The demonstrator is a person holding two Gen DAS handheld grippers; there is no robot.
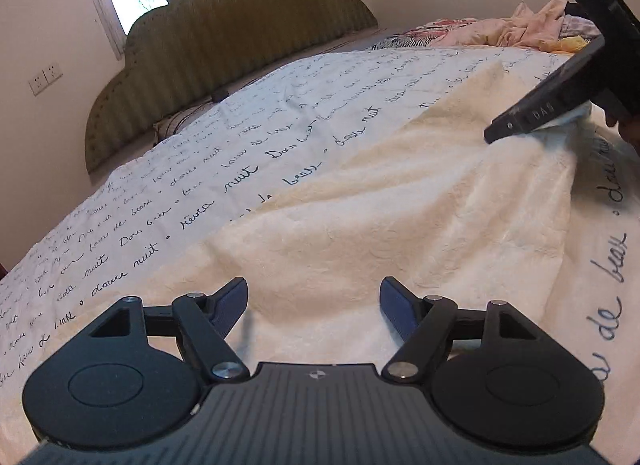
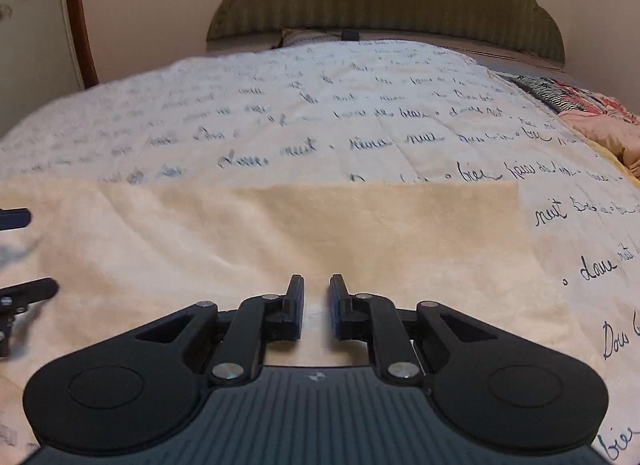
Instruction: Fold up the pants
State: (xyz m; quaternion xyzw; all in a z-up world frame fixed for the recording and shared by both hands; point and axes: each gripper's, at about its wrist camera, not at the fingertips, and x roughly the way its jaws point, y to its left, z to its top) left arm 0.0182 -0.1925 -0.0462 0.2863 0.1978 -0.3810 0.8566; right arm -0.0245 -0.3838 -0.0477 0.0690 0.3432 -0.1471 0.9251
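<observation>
Cream textured pants [image 1: 360, 201] lie spread on the bed, and show as a wide cream band in the right wrist view [image 2: 280, 233]. My left gripper [image 1: 312, 305] is open just above the near part of the pants, with nothing between its blue pads. My right gripper [image 2: 317, 301] is nearly closed, with a narrow gap and cream cloth showing between the fingers. In the left wrist view the right gripper [image 1: 560, 117] is at the far right, pinching a raised edge of the pants. The left gripper's fingers [image 2: 24, 293] show at the left edge of the right wrist view.
A white bedspread [image 1: 200, 169] with dark script writing covers the bed. An olive scalloped headboard [image 1: 240, 37] stands behind it. A pile of pink and patterned clothes [image 1: 520, 29] lies on the far right side of the bed.
</observation>
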